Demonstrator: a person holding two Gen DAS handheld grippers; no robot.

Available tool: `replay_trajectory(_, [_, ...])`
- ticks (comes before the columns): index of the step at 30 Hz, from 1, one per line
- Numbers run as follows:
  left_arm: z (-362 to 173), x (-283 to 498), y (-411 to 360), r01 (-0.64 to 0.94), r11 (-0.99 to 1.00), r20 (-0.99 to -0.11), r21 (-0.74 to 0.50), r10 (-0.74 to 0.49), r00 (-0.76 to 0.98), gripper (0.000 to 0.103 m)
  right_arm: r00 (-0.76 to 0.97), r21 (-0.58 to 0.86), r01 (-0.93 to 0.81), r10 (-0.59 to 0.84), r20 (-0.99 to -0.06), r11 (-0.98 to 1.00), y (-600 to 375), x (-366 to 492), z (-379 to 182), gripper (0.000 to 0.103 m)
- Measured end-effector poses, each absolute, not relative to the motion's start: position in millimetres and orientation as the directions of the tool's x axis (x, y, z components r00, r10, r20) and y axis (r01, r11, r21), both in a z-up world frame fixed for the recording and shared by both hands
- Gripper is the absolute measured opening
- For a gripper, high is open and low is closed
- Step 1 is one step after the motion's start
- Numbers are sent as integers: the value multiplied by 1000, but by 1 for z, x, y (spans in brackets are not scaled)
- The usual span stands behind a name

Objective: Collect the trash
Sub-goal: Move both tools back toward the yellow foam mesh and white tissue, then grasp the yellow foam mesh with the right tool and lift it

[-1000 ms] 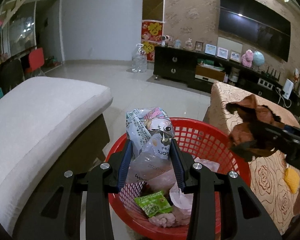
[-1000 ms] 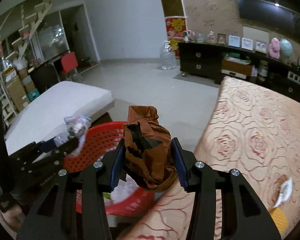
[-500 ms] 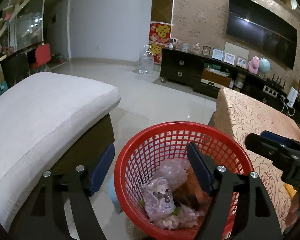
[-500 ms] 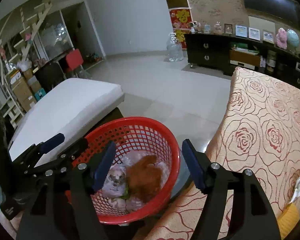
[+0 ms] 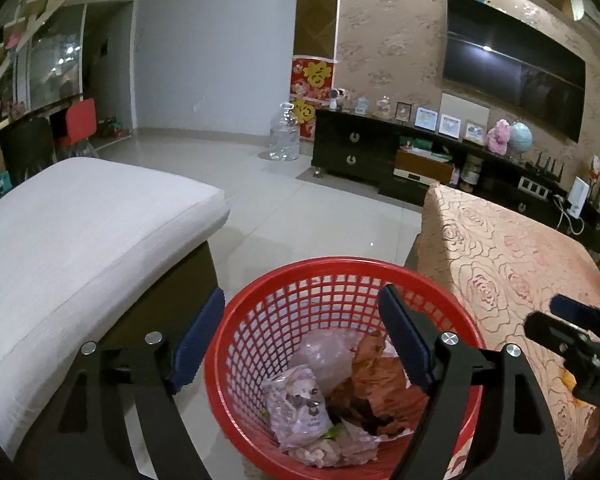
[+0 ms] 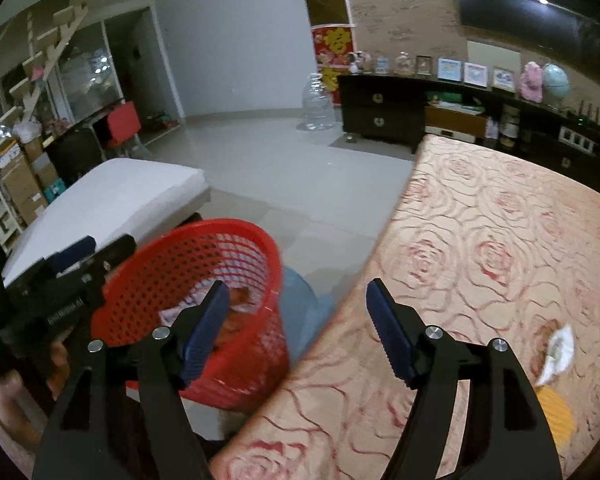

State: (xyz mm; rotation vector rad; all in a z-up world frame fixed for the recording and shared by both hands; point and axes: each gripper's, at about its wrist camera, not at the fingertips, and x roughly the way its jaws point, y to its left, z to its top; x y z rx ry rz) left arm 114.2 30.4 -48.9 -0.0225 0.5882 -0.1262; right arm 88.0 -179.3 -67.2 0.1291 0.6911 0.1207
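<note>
now both claws gape empty: left gripper over the red basket, while the white scrap lies right of the right gripper on the rose tablecloth, nearer that hand.

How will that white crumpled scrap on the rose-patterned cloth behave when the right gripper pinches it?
The white scrap looks like thin crumpled paper or wrapper, so it is probably very light and will flatten between the fingers. Lying loose on the smooth rose-patterned cloth, it may skid ahead of the open right gripper instead of lifting. It is blurred, so material is uncertain.
</note>
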Motion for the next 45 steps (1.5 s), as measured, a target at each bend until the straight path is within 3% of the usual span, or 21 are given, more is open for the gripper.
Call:
replay_trajectory(16, [-48,102,-8,191,982,-542,-8,-165,824,77,758,54,221,-136,-639,974,-323,-16,-104,82])
replay_trajectory(23, [-51,96,-32,243,970,-546,25,-191,816,77,740,99,243,-119,-662,965,-351,-26,-126,82])
replay_trajectory(34, [-54,96,-42,268,963,-559,38,-202,804,77,676,40,189,-101,-730,981,-341,3,-157,81])
replay_trajectory(45, [-55,97,-40,262,965,-565,22,-204,799,77,654,38,239,-132,-745,970,-353,-2,-161,42])
